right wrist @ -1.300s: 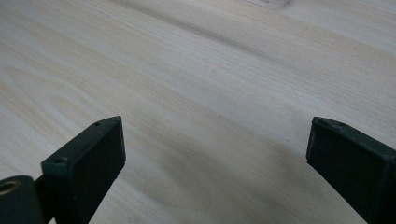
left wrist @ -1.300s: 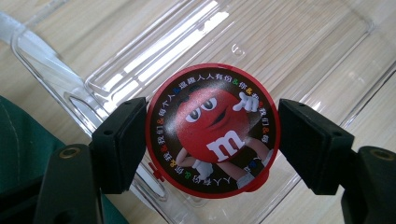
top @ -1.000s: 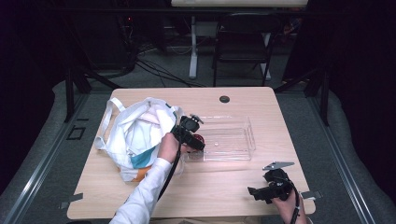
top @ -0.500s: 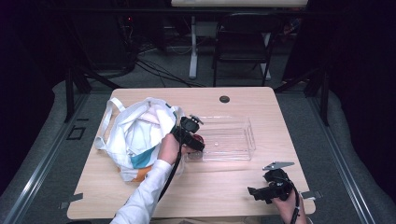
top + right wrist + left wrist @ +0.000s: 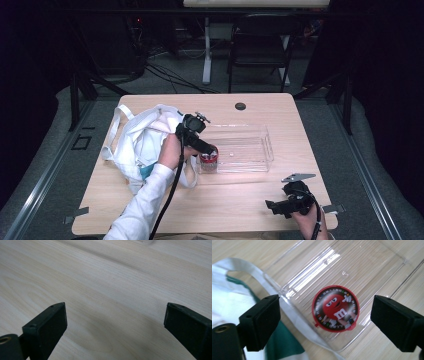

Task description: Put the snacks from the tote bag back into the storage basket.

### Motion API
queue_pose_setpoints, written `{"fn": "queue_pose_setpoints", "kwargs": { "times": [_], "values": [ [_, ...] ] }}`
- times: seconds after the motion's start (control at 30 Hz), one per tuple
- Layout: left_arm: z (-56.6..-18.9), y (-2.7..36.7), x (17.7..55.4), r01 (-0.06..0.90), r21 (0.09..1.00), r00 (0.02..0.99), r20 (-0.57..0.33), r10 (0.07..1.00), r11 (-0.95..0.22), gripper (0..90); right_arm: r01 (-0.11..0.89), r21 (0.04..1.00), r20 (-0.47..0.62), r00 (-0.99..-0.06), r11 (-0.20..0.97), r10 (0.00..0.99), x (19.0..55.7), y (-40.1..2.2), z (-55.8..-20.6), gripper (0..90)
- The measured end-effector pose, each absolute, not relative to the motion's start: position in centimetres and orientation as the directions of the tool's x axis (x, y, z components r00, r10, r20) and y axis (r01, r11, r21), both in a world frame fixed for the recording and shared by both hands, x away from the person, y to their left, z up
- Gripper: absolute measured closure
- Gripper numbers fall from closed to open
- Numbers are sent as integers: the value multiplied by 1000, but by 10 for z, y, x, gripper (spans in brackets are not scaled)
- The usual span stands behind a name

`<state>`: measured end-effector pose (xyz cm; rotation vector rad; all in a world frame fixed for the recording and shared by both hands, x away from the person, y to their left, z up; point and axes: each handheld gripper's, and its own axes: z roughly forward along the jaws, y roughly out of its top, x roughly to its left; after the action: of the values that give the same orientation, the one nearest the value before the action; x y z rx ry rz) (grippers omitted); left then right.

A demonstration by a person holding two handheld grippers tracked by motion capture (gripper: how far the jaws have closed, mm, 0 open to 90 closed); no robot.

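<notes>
The candy tub stands upright, its long axis vertical and its red printed lid facing up, in the corner of the clear tray nearest the white bag. The left gripper hangs above it, jaws just opened, clear of the tub. The right gripper rests spread wide, well apart from the tray

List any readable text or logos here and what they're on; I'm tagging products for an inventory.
"m": white letter on the red candy character on the tub's round red lid, which stands in the clear tray.
Ring of small print round the lid's rim: too small and blurred to read.
White bag: no readable text.
</notes>
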<state>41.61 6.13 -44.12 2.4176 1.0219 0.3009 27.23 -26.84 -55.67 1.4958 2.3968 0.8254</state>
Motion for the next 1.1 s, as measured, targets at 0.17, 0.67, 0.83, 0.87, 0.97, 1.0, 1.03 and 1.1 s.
{"fn": "queue_pose_setpoints", "kwargs": {
  "times": [0.17, 0.67, 0.83, 0.87, 0.97, 1.0, 1.03, 1.1],
  "values": [
    [-430, 76, 412, 606, 532, 684, 31, 728, -591, 44, 765, 552, 123, -468, 331, 875, 272, -268, -557, 42],
    [-418, 150, 384, 628, 567, 616, 55, 786, -533, 38, 766, 551, 120, -466, 332, 877, 272, -268, -557, 42],
    [-429, 174, 375, 653, 553, 587, 63, 807, -518, 36, 766, 551, 119, -465, 331, 877, 272, -268, -557, 42],
    [-429, 174, 375, 653, 553, 587, 63, 807, -518, 34, 766, 551, 119, -465, 331, 877, 272, -268, -557, 42],
    [-439, 189, 369, 670, 548, 566, 61, 822, -501, 31, 766, 552, 122, -465, 330, 877, 272, -268, -557, 42],
    [-442, 193, 367, 674, 551, 554, 63, 830, -492, 31, 766, 552, 123, -465, 329, 877, 272, -268, -557, 42],
    [-447, 203, 361, 681, 558, 538, 57, 841, -474, 28, 768, 549, 120, -464, 331, 878, 272, -268, -557, 42],
    [-450, 208, 358, 678, 565, 532, 64, 845, -470, 26, 766, 551, 120, -464, 330, 878, 272, -268, -557, 42]
  ]
}}
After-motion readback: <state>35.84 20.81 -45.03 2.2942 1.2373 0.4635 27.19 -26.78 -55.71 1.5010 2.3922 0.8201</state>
